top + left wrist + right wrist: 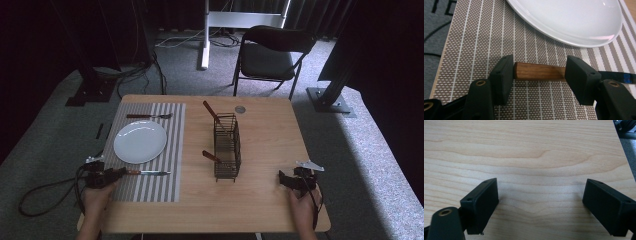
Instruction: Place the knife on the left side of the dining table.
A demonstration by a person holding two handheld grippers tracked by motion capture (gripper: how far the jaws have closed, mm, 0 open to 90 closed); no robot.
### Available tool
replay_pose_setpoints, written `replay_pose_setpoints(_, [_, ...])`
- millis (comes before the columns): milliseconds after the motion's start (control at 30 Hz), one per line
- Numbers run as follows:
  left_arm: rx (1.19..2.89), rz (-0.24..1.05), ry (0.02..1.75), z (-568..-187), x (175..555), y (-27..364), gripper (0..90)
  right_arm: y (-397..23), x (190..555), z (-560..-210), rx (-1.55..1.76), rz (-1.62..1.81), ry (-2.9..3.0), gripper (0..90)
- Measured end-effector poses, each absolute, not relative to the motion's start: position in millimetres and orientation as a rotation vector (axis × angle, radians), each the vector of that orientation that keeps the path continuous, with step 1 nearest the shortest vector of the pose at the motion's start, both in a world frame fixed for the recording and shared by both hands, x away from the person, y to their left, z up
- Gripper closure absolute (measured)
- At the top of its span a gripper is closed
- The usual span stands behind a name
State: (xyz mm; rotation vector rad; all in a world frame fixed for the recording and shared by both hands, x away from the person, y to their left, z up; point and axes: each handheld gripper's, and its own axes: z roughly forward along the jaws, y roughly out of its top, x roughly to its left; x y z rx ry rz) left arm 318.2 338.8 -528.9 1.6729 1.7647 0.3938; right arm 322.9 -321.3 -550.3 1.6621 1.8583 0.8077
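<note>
A knife [150, 173] with a wooden handle [537, 72] lies on the striped placemat [150, 190], just in front of the white plate [140, 141]. My left gripper [120, 172] is at the handle end. In the left gripper view the handle lies crosswise between the two spread jaws of this gripper [540, 62], the left pad at its butt end, and the blade [616, 76] runs out to the right. A fork [149, 116] lies beyond the plate [574, 20]. My right gripper [282, 177] rests open over bare wood [541, 183] at the table's front right.
A dark wire caddy [227, 147] stands mid-table with two brown-handled utensils [212, 112] sticking out. A small grey disc [240, 109] lies behind it. A black chair [270, 55] stands past the far edge. The placemat's left edge [439, 72] borders grey carpet.
</note>
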Motion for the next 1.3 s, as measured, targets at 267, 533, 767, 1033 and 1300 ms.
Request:
replay_pose_setpoints(267, [1.684,0.443,1.751,-525.2,314.6,337.9,39.5,-321.3,322.9,-550.3,1.662,0.808,1.858,12.6])
replay_pose_setpoints(533, [1.713,0.465,1.646,-524.1,299.3,332.0,36.2,-321.3,322.9,-550.2,1.662,0.807,1.858,12.6])
replay_pose_setpoints(767, [1.769,0.549,1.586,-523.0,282.2,325.8,28.2,-321.3,322.9,-550.2,1.662,0.807,1.858,12.6])
replay_pose_setpoints(1033, [1.805,0.590,1.590,-526.3,263.3,321.9,9.7,-321.3,322.9,-550.2,1.662,0.807,1.858,12.6])
replay_pose_setpoints(1300, [1.853,0.641,1.629,-532.1,251.9,319.5,0.0,-321.3,322.9,-550.3,1.662,0.808,1.858,12.6])
